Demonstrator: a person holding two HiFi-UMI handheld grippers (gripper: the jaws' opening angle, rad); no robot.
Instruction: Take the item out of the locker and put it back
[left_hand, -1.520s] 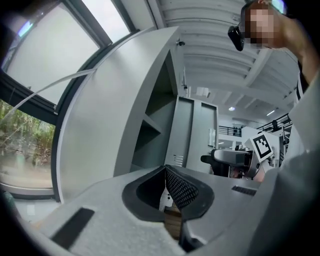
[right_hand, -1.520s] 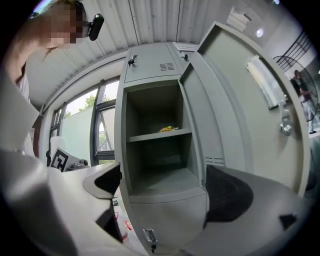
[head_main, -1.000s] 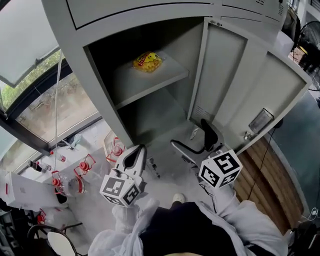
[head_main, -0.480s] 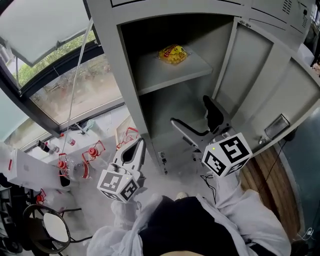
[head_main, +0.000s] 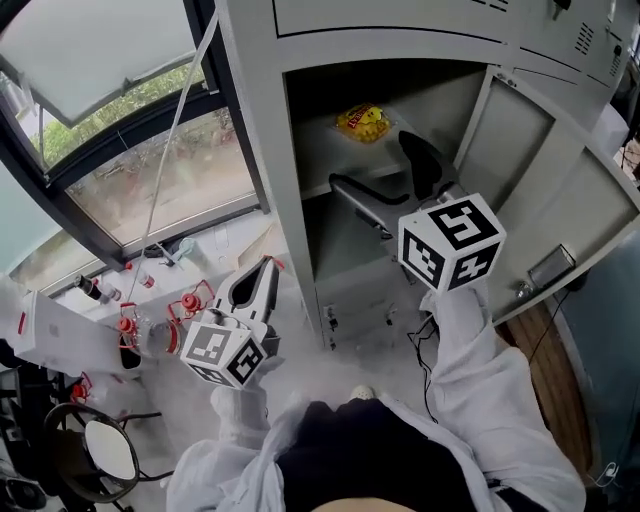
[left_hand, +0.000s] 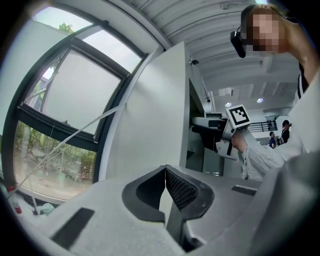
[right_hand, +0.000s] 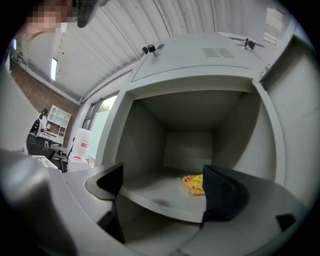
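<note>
A yellow snack bag (head_main: 362, 122) lies on the upper shelf (head_main: 330, 160) of the open grey locker; the right gripper view shows the bag (right_hand: 193, 184) just left of the right-hand pad. My right gripper (head_main: 372, 162) is held level at the mouth of that compartment, open. Its jaws have just been closing a little, and nothing is between them. From its own camera, the right gripper (right_hand: 162, 187) frames the shelf's front edge, short of the bag. My left gripper (head_main: 266, 268) hangs lower left, outside the locker, shut and empty, its pads (left_hand: 172, 185) meeting.
The locker door (head_main: 560, 190) stands swung open at the right. A lower compartment (head_main: 350, 250) lies under the shelf. A large window (head_main: 120, 150) fills the left. On the floor sit red-capped bottles (head_main: 130, 330), a white box (head_main: 55, 345) and a round stool (head_main: 110, 455).
My right gripper has risen from in front of the lower compartment to the upper shelf's opening. The left gripper has drifted a little up and left, staying shut.
</note>
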